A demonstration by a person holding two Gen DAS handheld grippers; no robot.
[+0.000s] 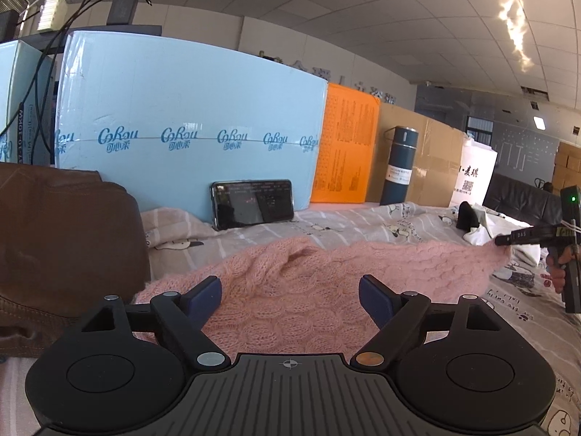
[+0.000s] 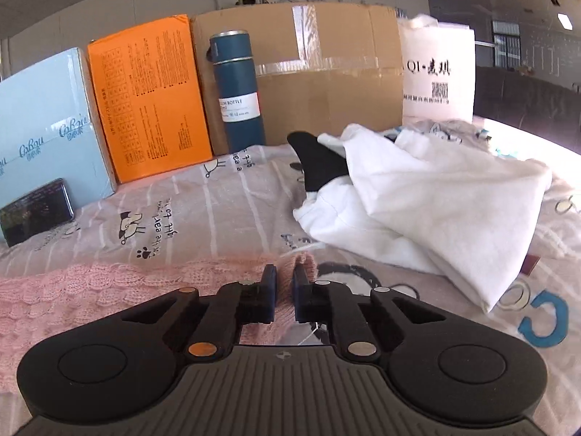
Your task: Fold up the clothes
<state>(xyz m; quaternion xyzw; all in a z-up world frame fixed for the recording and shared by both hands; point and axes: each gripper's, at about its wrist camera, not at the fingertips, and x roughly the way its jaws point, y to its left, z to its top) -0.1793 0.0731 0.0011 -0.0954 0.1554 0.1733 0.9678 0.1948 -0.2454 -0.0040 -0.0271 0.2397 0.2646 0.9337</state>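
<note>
A pink knitted sweater (image 1: 290, 290) lies spread on the printed bedsheet (image 1: 363, 225). My left gripper (image 1: 290, 290) is open just above it, its blue pads wide apart with knit between and below them. My right gripper (image 2: 285, 283) is shut on the sweater's far right corner (image 2: 305, 263), holding that edge slightly off the sheet. In the left wrist view the right gripper (image 1: 501, 241) shows at the right edge, pinching the pink corner, with a hand on its grip.
A white garment pile (image 2: 435, 200) with a black piece (image 2: 319, 163) lies right of the sweater. A phone (image 1: 252, 203), light blue box (image 1: 189, 116), orange box (image 2: 145, 101), blue bottle (image 2: 239, 91), cardboard box (image 2: 326, 72) and white bag (image 2: 435, 72) line the back. Brown leather (image 1: 54, 236) rises at left.
</note>
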